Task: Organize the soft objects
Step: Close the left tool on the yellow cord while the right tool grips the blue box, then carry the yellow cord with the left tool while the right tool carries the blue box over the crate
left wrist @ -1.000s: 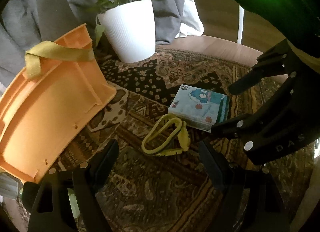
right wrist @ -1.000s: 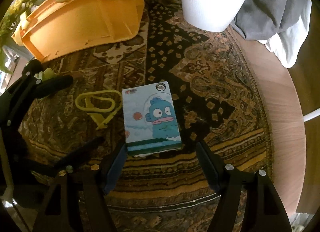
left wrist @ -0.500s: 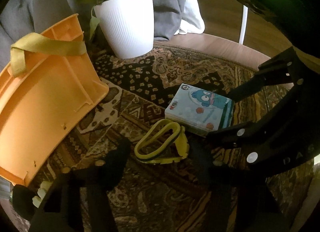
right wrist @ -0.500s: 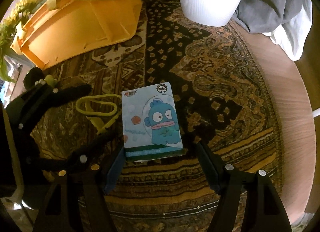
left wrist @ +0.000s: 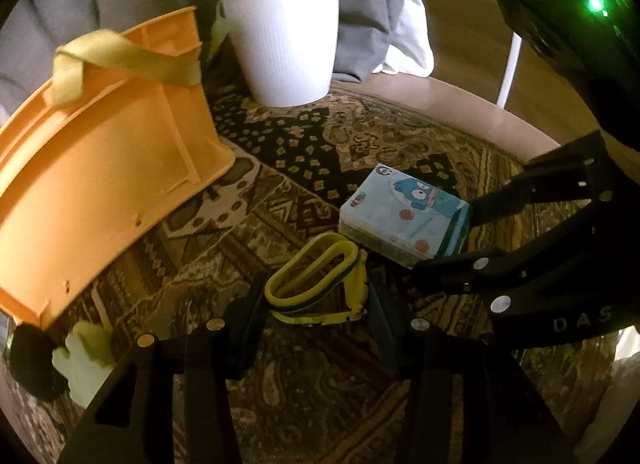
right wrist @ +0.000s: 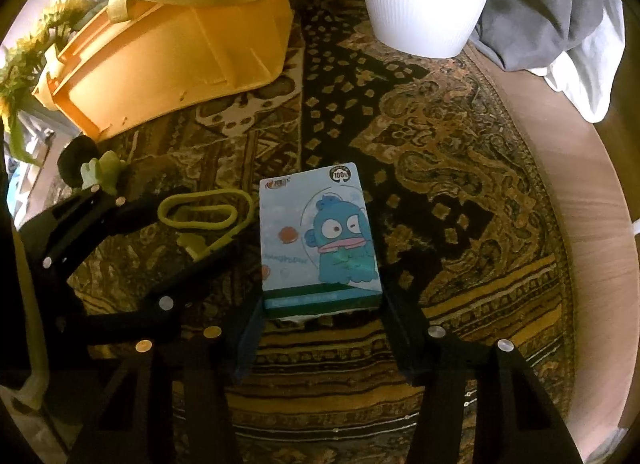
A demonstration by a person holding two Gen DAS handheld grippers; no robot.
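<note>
A yellow strap loop (left wrist: 316,280) lies on the patterned rug. My left gripper (left wrist: 314,306) is open, its fingers on either side of the strap's near end, touching or nearly so. A soft tissue pack with a blue cartoon fish (right wrist: 318,240) lies beside the strap. My right gripper (right wrist: 320,318) is open, its fingers flanking the pack's near end. The pack (left wrist: 404,212) and right gripper (left wrist: 480,232) also show in the left wrist view; the strap (right wrist: 204,212) and left gripper (right wrist: 188,224) show in the right wrist view.
An orange plastic bin (left wrist: 92,172) with a yellow band (left wrist: 128,60) over its rim stands at left. A white plant pot (left wrist: 284,44) stands behind, with grey cloth (right wrist: 548,12) beyond. A small green and black soft toy (left wrist: 76,356) lies by the bin. The wooden table edge (right wrist: 592,224) curves at right.
My left gripper has moved forward and down until its fingers straddle the yellow strap. My right gripper has edged closer to the tissue pack.
</note>
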